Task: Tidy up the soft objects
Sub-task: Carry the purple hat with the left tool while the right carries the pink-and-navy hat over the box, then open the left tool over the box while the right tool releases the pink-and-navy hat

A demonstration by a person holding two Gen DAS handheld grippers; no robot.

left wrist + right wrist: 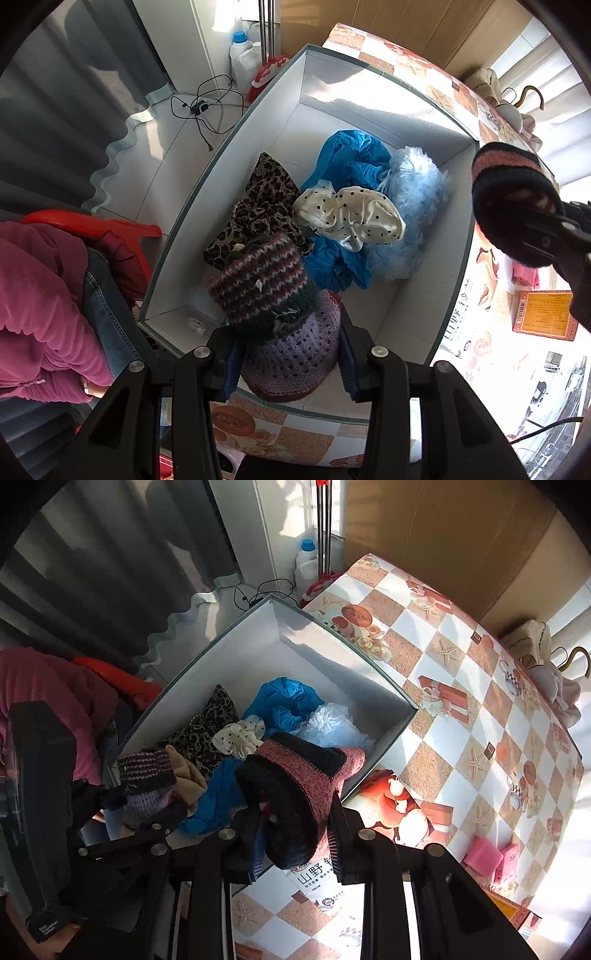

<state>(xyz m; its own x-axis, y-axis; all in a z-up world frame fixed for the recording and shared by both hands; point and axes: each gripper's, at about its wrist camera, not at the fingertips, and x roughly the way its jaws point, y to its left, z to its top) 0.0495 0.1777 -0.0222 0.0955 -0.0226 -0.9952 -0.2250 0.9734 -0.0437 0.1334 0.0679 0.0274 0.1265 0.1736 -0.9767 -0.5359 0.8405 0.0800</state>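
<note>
A white box (388, 122) holds a leopard-print cloth (258, 210), blue fabric (347, 155), a polka-dot scrunchie (351, 218) and pale-blue fluff (417, 192); two knit hats (288, 332) (295, 794) hang above its near end.

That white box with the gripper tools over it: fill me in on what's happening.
A person is sorting soft things into the white box. The left gripper holds a lilac and striped knit piece over the box's near end. The right gripper holds a pink and black knit piece at the box's edge. A leopard-print cloth, blue fabric, polka-dot satin and pale blue fluff already lie inside.
</note>
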